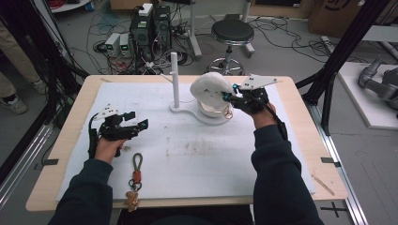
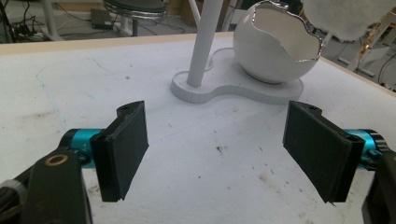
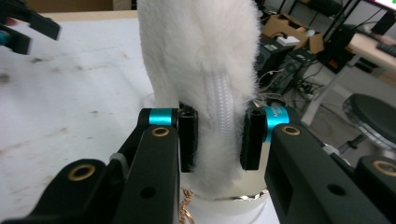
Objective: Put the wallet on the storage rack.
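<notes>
The right gripper (image 3: pixel 218 140) pinched 1 white fluffy zipped pouch (image 3: pixel 201 65) at its zipper seam, held just above 1 white eggshell-shaped bowl (image 1: pixel 211 111). At 9 o'clock from it, well apart, the left gripper (image 1: pixel 136 125) stood spread and empty; 1 brown keychain (image 1: pixel 136 176) lay at its 6 o'clock.

Robotics lab or workshop. Desktop computer towers (image 1: pixel 151 26) and tangled cables (image 1: pixel 110 21) on the floor beyond the table (image 1: pixel 70 126), well past the hand-held grippers. Round stool (image 1: pixel 232 33), black frame struts (image 1: pixel 345 44), cardboard boxes (image 3: pixel 292 35).
</notes>
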A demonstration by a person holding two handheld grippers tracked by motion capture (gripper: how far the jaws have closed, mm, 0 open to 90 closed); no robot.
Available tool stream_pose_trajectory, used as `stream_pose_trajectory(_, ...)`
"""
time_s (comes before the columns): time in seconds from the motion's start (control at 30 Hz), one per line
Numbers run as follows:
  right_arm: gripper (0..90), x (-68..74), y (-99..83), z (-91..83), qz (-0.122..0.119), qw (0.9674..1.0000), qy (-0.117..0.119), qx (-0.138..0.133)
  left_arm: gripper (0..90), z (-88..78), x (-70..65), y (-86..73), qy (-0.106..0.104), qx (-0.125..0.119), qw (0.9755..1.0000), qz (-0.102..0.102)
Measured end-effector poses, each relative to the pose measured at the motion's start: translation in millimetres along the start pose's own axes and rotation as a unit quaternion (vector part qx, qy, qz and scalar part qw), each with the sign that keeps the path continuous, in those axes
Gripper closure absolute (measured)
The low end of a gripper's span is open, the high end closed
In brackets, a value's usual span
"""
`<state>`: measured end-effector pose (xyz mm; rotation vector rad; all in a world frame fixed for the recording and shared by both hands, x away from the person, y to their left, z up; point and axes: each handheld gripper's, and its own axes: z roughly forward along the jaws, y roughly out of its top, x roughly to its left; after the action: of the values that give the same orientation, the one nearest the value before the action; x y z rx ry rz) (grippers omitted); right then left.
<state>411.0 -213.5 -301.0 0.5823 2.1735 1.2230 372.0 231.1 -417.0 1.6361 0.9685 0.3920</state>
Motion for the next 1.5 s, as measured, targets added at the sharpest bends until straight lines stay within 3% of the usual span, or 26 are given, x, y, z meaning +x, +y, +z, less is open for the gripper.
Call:
stream_pose_trajectory(0.13,74.4,-10.7,8.1,8.9,-0.038,0.9992,-0.016,0.004,22.1,1.7,-1.1,-0.6,-0.003,0.005,1.0000,0.001)
stream_pose_trajectory(0.4,74.4,-25.2,18.4,28.8,-0.072,0.9968,-0.033,0.016,22.1,4.4,-2.3,-1.6,-0.011,0.014,0.9998,-0.005)
stream_pose_trajectory(0.5,74.3,-29.5,13.8,36.0,-0.070,0.9966,-0.034,0.026,22.2,5.0,-2.7,-2.0,-0.012,0.017,0.9998,-0.005)
stream_pose_trajectory(0.73,74.3,-32.2,3.0,39.3,-0.117,0.9895,-0.044,0.071,22.2,5.4,-2.0,-2.6,-0.012,0.023,0.9996,-0.010)
stream_pose_trajectory(1.03,73.9,-33.9,-13.6,36.7,-0.127,0.9852,-0.048,0.104,22.2,7.6,-3.5,-3.6,-0.016,0.033,0.9992,-0.014)
stream_pose_trajectory(1.1,73.9,-32.3,-13.9,40.5,-0.142,0.9830,-0.046,0.107,22.2,7.6,-3.6,-3.7,-0.016,0.034,0.9992,-0.014)
stream_pose_trajectory(1.43,74.1,-20.3,-18.5,67.1,-0.162,0.9749,-0.040,0.147,22.2,8.0,-3.5,-4.6,-0.017,0.037,0.9989,-0.021)
stream_pose_trajectory(1.5,74.1,-19.2,-20.6,72.8,-0.170,0.9712,-0.039,0.163,22.2,7.8,-3.3,-4.7,-0.018,0.037,0.9989,-0.021)
